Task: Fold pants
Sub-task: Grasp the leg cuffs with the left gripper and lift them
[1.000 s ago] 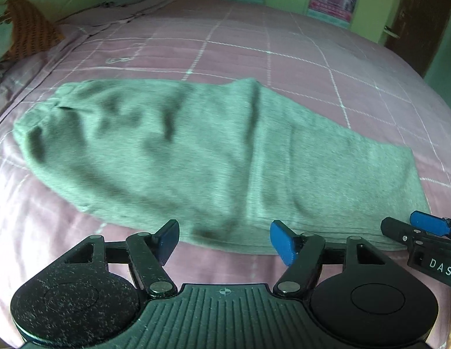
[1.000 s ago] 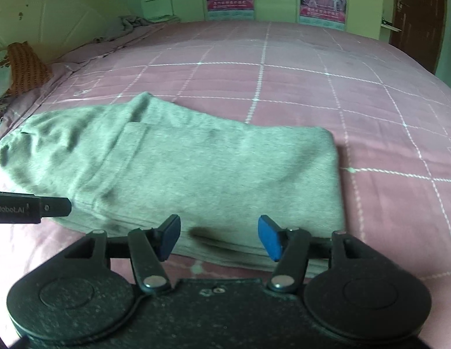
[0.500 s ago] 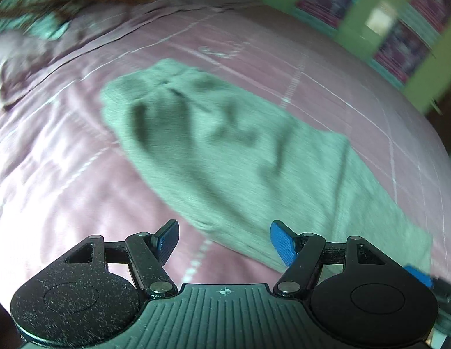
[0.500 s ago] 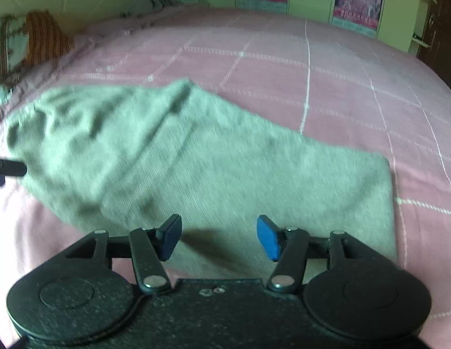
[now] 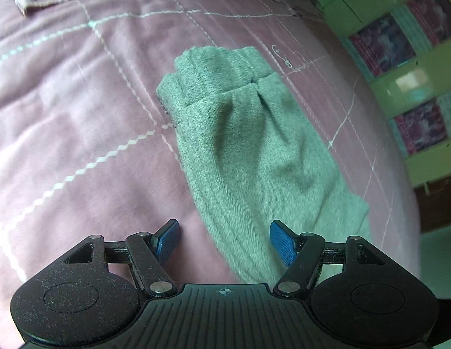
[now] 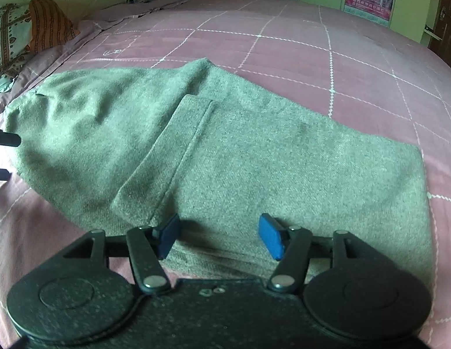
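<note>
We see grey, soft knit pants (image 6: pixel 231 157) folded flat on the pink quilted bedspread (image 6: pixel 327 58). Left gripper (image 5: pixel 224 240) stands half-open, empty; right gripper (image 6: pixel 218 234) is opening, gripping nothing.

Left tongs (image 5: pixel 224 240): matte black, speckled housing with two round raised discs, one per side. Centre plate is ribbed with parallel grooves and carries a small crosshair mark. Two black linkage arms pivot on silver rivets; smaller silver pins sit at the outer joints. Triangular cut-outs flank each linkage. Fingers (image 5: pixel 280 245) end in blue pads with a fine textured face.

Right tongs (image 6: pixel 218 237): same black disc-and-linkage build, silver pivots, blue pads; centre plate is plain and speckled, with two small screw heads near its upper edge
</note>
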{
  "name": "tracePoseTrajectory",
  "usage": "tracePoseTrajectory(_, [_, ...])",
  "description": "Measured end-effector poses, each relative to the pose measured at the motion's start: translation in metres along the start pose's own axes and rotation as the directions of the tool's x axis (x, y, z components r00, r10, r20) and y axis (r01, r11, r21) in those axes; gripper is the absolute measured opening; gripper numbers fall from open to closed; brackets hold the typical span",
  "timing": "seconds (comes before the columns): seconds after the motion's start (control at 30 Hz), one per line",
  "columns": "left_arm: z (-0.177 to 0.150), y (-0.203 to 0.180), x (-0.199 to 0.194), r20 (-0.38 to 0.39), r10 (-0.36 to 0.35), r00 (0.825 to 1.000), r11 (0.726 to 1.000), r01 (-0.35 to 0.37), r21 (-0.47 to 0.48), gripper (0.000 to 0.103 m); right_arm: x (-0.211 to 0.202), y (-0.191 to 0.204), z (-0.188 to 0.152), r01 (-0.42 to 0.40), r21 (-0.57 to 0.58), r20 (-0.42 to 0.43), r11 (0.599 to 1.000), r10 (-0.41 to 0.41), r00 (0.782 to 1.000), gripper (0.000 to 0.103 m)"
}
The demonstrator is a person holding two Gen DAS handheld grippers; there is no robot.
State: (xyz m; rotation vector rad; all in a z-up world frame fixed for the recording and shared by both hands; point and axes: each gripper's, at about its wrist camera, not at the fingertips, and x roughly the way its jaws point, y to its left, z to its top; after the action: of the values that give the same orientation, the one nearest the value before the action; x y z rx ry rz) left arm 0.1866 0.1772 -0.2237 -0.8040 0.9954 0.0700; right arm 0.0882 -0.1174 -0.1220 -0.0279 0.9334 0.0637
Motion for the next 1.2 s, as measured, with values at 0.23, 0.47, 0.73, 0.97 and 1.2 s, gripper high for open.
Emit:
tracePoseTrajectory(0.23, [0.006,0.008,0.031,-0.007,-0.073,0.997,0.993,0.072,-0.09,0.034,0.002,-0.001,0.002,0.001,0.006,0.005,1.0,-0.001,1.0,0.063])
tracePoseTrajectory(0.47, [0.003,0.024,0.053,0.001,-0.161,0.987,0.972,0.159,-0.173,0.034,0.004,-0.001,0.002,0.003,0.007,0.007,1.0,-0.003,1.0,0.065])
tracePoseTrajectory(0.73, [0.002,0.049,0.074,0.01,-0.304,0.953,0.913,0.294,-0.284,0.034,0.006,-0.001,0.003,0.002,0.006,0.012,1.0,-0.002,1.0,0.067])
tracePoseTrajectory(0.97, [-0.003,0.023,0.089,0.12,-0.287,0.95,0.905,0.31,-0.291,0.034,0.005,0.0,0.002,0.008,0.008,0.018,1.0,-0.008,1.0,0.067])
tracePoseTrajectory(1.2, [0.011,0.016,0.1,0.172,-0.256,0.951,0.897,0.3,-0.325,0.023,0.005,0.0,0.004,0.005,0.005,0.009,1.0,-0.005,1.0,0.067])
